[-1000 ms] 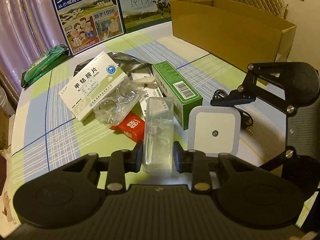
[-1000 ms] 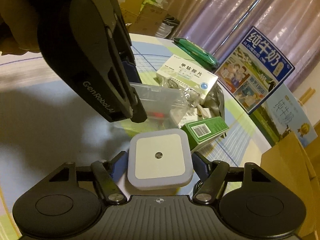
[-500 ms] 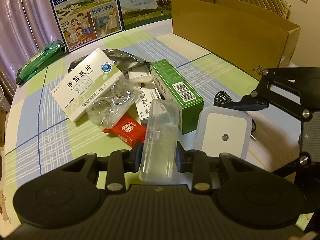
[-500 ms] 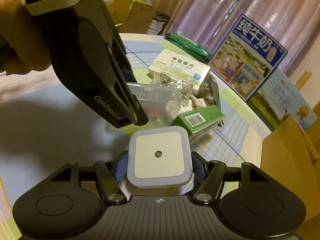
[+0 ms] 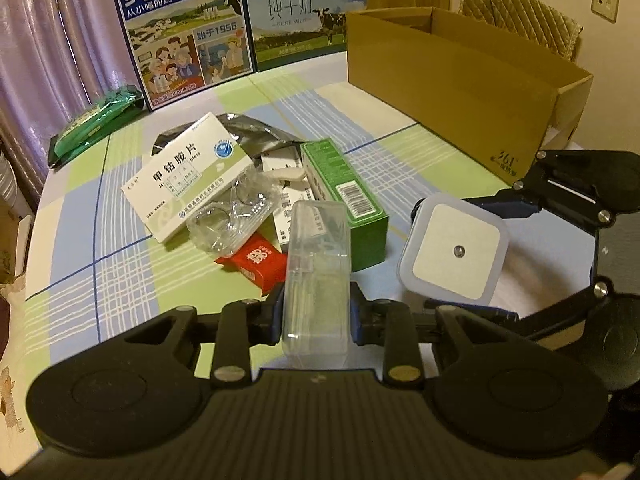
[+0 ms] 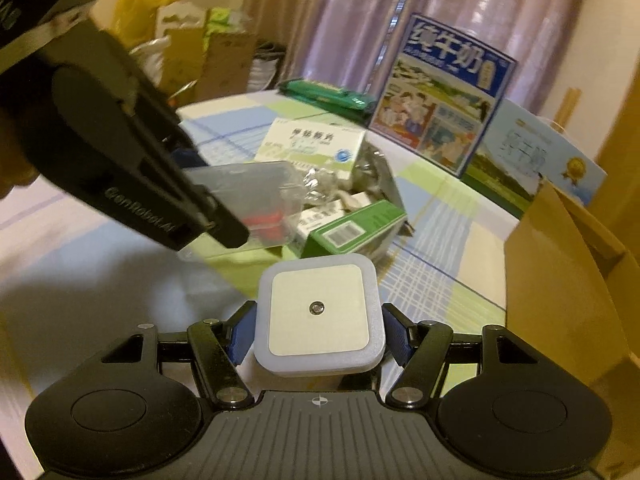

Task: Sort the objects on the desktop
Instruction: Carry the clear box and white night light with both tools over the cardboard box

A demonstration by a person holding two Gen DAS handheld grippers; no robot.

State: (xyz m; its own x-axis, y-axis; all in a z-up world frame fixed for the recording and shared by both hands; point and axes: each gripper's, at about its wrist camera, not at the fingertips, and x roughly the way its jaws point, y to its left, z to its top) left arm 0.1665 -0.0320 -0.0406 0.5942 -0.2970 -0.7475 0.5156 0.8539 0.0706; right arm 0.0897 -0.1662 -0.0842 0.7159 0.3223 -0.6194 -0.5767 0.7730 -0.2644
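Cardboard box [image 5: 460, 80] stands behind the cluttered pile [image 5: 256, 200].

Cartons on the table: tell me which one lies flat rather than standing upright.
The green carton with a barcode lies flat in the pile. The blue pure milk carton and the pale Pure Milk carton stand upright at the table's far edge.

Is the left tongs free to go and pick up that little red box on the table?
Probably not yet. The left tongs are shut on a clear plastic case, so they have no free grip. The red box also lies partly under a crinkly clear packet.
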